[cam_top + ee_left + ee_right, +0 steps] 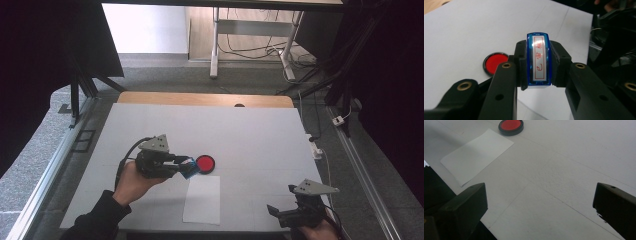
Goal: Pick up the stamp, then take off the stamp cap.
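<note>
Stamp, blue-cased with red characters on its label, sits clamped between the jaws of your left tongs, just left of the red ink pad on the counter. White paper lies near of the pad. Your right tongs gape wide, holding nothing, seemingly low over the counter's near right.

Even overhead light on the pale table, dark murky surroundings, near jaws softly blurred.
</note>
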Demonstrator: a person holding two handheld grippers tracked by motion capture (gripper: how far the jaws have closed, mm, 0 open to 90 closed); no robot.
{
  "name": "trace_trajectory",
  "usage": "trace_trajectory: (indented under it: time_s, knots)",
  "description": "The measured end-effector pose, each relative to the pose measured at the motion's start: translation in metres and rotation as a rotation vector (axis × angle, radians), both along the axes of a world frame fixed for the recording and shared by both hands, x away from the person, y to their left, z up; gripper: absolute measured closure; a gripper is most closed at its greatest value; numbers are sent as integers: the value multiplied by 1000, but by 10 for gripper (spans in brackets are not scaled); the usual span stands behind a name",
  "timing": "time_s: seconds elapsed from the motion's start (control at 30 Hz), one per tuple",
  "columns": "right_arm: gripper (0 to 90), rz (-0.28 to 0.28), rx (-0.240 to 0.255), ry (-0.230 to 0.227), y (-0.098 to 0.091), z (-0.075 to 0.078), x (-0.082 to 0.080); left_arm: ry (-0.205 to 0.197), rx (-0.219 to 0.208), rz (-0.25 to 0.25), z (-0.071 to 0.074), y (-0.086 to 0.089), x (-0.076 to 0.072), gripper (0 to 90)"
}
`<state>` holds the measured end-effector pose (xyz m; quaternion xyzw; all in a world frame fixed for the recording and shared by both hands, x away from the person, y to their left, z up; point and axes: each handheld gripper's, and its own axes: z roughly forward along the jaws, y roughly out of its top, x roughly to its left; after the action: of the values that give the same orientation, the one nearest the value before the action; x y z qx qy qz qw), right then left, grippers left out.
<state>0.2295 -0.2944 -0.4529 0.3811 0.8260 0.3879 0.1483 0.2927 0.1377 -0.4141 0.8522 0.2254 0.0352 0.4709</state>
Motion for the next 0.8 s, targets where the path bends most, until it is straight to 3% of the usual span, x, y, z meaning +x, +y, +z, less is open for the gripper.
trace_trajectory:
  time_s: [0.13,0.47,0.8]
  knots:
    - [0,2,-1,2,0,0,0,-1,-17,-30,1,-5,-1,703]
    - [0,12,-7,-20,2,1,-1,3,-19,-45,-2,-5,-1,703]
    - [0,86,24,-50,16,9,1,0,-16,-56,-4,-6,-2,704]
